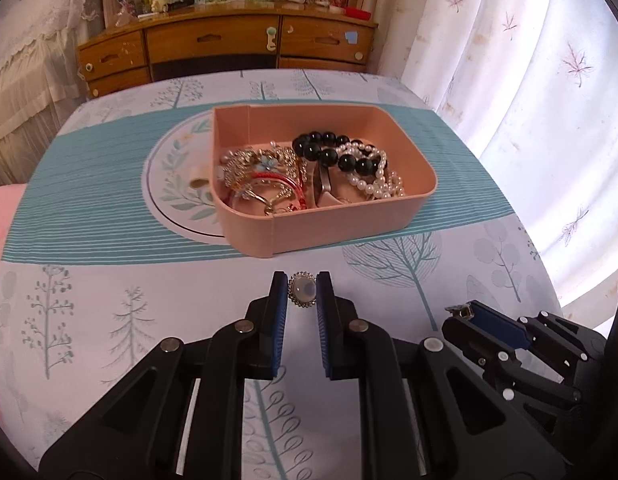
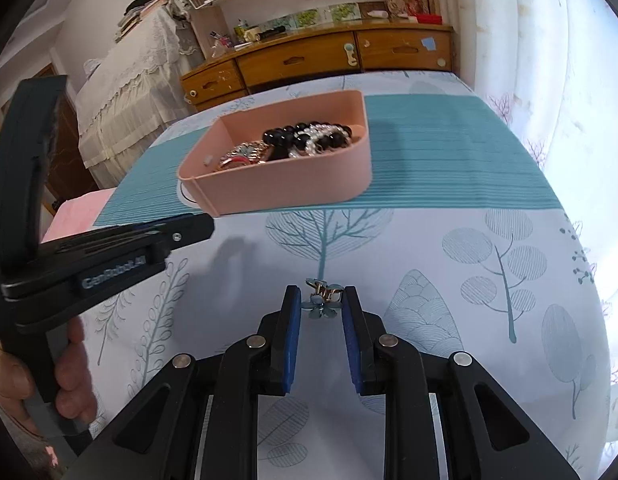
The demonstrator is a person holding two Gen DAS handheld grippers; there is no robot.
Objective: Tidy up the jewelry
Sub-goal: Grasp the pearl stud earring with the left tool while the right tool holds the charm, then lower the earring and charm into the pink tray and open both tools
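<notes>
A pink open box (image 1: 341, 226) sits on the table and holds a black bead bracelet (image 1: 329, 150), a pearl strand (image 1: 375, 178) and gold and red pieces (image 1: 265, 178). My left gripper (image 1: 303, 294) is shut on a ring with a pale oval stone (image 1: 303, 290), just short of the box's near wall. My right gripper (image 2: 320, 300) is shut on a small blue flower clip (image 2: 323, 300) above the tablecloth. The box also shows in the right wrist view (image 2: 285, 188). The right gripper shows in the left wrist view (image 1: 469, 314), lower right.
The table has a tree-print cloth (image 1: 109, 320) with a teal band (image 2: 449, 168). A wooden dresser (image 1: 229, 48) stands beyond the far edge. White curtains (image 1: 529, 100) hang at the right. The left gripper's body (image 2: 89, 256) and the holding hand (image 2: 37, 380) fill the left of the right wrist view.
</notes>
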